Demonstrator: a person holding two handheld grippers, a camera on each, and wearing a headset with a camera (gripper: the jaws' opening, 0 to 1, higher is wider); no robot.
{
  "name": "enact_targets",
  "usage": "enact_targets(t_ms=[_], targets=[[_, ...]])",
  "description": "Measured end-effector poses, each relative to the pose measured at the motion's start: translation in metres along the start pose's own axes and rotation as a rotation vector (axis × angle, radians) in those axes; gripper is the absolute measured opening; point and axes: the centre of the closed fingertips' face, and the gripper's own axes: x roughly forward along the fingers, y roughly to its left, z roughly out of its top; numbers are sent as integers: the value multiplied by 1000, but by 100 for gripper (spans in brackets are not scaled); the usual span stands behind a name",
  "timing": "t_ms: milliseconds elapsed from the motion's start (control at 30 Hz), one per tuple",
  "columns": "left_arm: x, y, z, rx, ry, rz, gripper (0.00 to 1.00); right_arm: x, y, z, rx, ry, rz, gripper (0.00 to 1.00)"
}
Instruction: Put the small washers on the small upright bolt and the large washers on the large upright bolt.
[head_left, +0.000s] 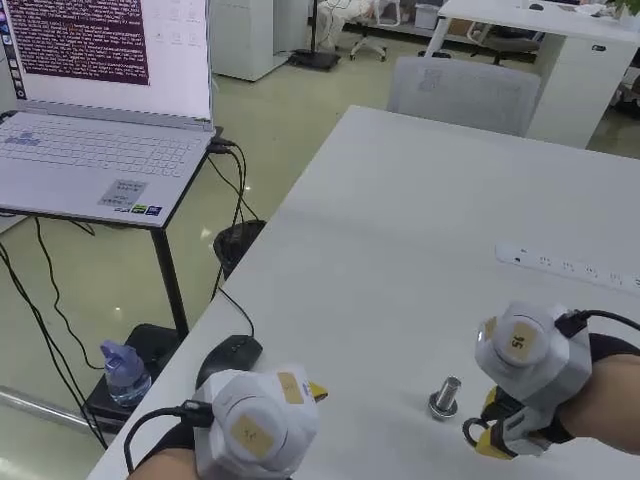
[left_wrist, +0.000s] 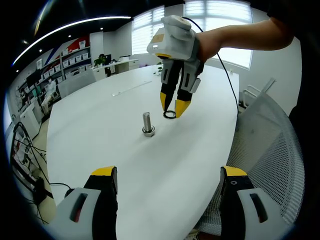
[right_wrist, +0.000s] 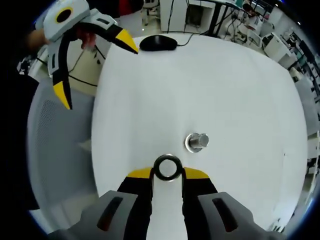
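Holding washer (right_wrist: 156, 168) pinched between right gripper (right_wrist: 168, 173) fingertips, just beside bolt (right_wrist: 197, 141). Left gripper (left_wrist: 169, 172) gaping wide, empty.

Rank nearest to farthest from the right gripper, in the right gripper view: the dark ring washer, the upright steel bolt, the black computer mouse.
1. dark ring washer, held between the right gripper's jaws.
2. upright steel bolt, just ahead, slightly right.
3. black computer mouse, far ahead near the white table's edge.

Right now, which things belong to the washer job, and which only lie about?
Job: washer, right tool holding it, upright bolt, open left tool.
Lying about: laptop, mouse, power strip, bottle, chair.
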Motion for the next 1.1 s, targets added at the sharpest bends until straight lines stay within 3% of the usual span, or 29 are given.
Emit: enact_targets(t_ms=[367, 533, 1100], targets=[[1, 2, -2, -3, 4, -2, 86, -8, -33, 21, 29, -35, -34, 22], [1, 4, 0, 1, 6, -6, 87, -2, -44, 27, 47, -43, -32, 22], [0, 9, -5, -1, 19, -17, 85, 20, -49, 28, 49, -3, -11, 22]])
